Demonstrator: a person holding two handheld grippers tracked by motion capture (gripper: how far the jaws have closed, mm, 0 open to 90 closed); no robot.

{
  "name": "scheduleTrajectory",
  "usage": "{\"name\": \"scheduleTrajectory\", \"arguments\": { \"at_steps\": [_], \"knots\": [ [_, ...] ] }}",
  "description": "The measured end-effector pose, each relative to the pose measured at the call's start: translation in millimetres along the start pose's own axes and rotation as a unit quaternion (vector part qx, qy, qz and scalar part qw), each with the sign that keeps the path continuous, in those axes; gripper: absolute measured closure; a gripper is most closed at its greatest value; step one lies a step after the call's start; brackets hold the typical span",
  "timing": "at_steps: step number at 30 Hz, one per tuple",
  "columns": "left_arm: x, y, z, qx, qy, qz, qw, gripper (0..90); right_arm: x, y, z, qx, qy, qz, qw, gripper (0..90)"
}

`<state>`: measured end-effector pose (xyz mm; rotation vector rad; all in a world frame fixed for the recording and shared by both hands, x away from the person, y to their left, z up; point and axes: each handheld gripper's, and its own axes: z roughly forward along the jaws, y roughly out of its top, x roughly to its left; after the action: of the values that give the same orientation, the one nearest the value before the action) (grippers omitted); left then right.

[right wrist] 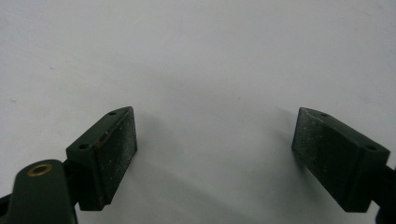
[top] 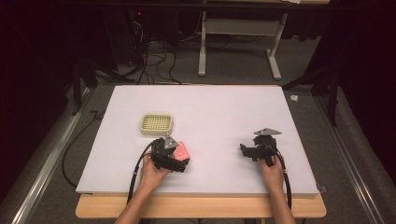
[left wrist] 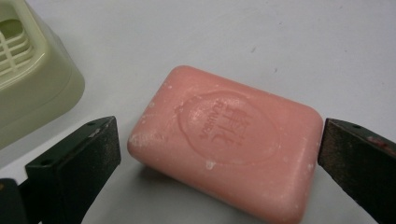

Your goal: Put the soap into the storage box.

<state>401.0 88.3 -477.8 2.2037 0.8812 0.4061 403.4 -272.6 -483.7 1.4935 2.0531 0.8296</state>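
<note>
Left gripper: jaws spread wide, one at the lower left of the left gripper view, the other at its right edge; the right one sits just off the soap's end, possibly touching, the left one a gap away. Nothing is pinched yet.

Pink soap bar: flat on the white table, stamped face up, lying between those jaws. Its long axis runs from the upper left toward the lower right of that view, roughly across the gap, so the jaws look set to close on its two short ends.

Same pair from above: the left gripper sits low and left of centre in the high view, the soap peeking out at its right side.

Soap dish: pale green, slotted top, just up and left of the soap; its corner shows at the upper left of the left gripper view.

Right gripper: jaws spread wide over bare table, holding nothing.

Right gripper from above: right of centre, well apart from the soap.

Nearer hand: the left, plainly.

My read: a squeeze on the bar comes next, the dish a likely destination.
</note>
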Motion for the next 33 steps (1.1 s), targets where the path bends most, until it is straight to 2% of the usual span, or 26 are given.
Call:
{"name": "scheduleTrajectory", "arguments": {
  "at_steps": [8,18,33],
  "knots": [
    [-1.7,8.0,7.9,0.006,0.002,0.007,1.0,0.0,0.0,0.0,0.0,0.0,0.0,0.0,1.0,14.6],
    [-1.0,8.6,18.7,0.017,0.002,0.002,0.9998,0.1,0.0,0.0,-0.1,0.0,0.0,-0.001,1.0,14.6],
    [-1.2,8.2,17.6,0.016,0.0,0.007,0.9998,4.0,0.0,0.0,0.0,0.0,0.0,-0.001,1.0,14.6]
  ]
}}
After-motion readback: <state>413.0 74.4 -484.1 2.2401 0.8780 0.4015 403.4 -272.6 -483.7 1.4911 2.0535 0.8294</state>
